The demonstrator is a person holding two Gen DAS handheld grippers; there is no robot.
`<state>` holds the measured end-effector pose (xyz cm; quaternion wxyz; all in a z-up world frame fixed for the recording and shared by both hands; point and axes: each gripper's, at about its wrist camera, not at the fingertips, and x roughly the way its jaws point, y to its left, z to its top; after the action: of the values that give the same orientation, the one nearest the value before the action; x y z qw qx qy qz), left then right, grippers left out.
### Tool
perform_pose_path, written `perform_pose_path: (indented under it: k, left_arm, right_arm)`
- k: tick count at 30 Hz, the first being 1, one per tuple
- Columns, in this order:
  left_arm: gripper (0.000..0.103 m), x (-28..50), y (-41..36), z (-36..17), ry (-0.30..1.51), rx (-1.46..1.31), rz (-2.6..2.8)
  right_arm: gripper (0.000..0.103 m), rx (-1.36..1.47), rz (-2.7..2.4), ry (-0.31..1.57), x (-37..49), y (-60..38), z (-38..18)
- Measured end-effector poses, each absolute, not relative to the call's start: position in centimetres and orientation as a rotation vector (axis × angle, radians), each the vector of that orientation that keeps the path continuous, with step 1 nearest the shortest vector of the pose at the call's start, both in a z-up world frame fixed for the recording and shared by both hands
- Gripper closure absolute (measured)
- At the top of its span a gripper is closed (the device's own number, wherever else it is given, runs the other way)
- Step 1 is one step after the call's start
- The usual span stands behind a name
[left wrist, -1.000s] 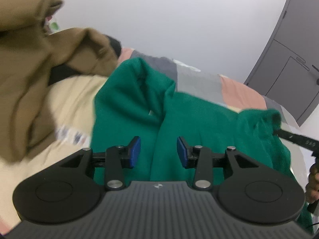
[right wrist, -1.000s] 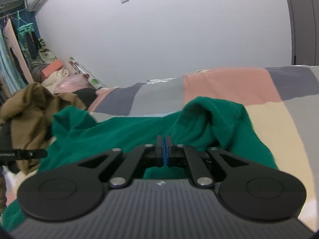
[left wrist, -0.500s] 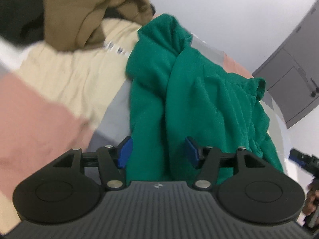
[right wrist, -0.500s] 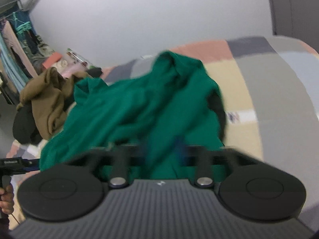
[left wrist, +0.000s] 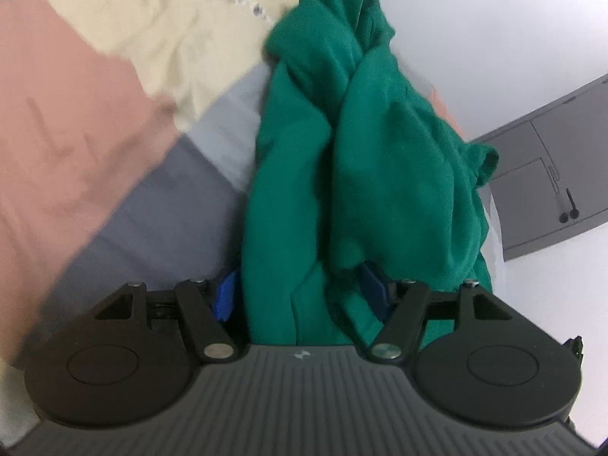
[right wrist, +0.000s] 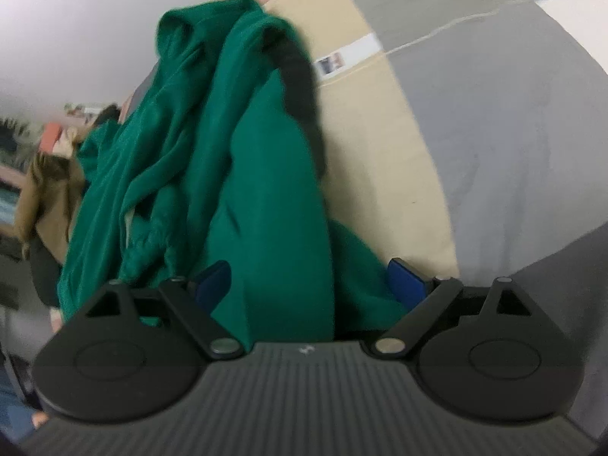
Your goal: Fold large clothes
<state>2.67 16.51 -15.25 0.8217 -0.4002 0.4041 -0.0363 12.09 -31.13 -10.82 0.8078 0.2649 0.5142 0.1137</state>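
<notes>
Item: green garment (left wrist: 380, 159), large, soft knit, with a dark band (right wrist: 300, 76) at one opening. Location: lying in a long rumpled heap on the patchwork bed cover (left wrist: 76, 114), running from the near edge of both wrist views away toward the far wall. Not yet spread flat; folds overlap along its length.

Item: left gripper (left wrist: 300, 296). Jaws spread, having just been opening; the near end of the garment lies between the blue pads (left wrist: 224, 296), but they do not visibly press on it.

Item: right gripper (right wrist: 311, 285). Jaws spread wide, having just been opening from pressed together. Green cloth fills the gap; no pinch is visible.

Item: brown garment (right wrist: 41, 190), heaped at the far left, apart from the work.

Step in hand, as judged: taking a fresh hold on the near edge so that the piece can be laid out.

Handling notes: each gripper should close on a single layer at a corner or hem, not on a bunched fold. The two holds should be well apart, then drawn outward together so the cloth tightens evenly. The knit will likely sag and slip, so a deep bite is advisable.
</notes>
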Motion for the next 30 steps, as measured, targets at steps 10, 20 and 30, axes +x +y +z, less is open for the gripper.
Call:
perform_pose_path:
  k: [10, 20, 30]
  left_arm:
    - [0.032, 2.0, 14.2, -14.8, 0.85, -0.84, -0.239]
    - [0.032, 1.9, 12.6, -15.5, 0.922, -0.775, -0.183]
    - [0.087, -0.1, 11.6, -13.9, 0.947, -0.744, -0.178]
  right_arm:
    - [0.011, 0.561, 0.54, 1.117, 11.2, -27.1, -10.1]
    - [0.025, 0.413, 0.488, 1.187, 11.0, -23.8, -11.3]
    - [0.087, 0.426, 0.456, 0.984, 8.3, -24.2, -7.3]
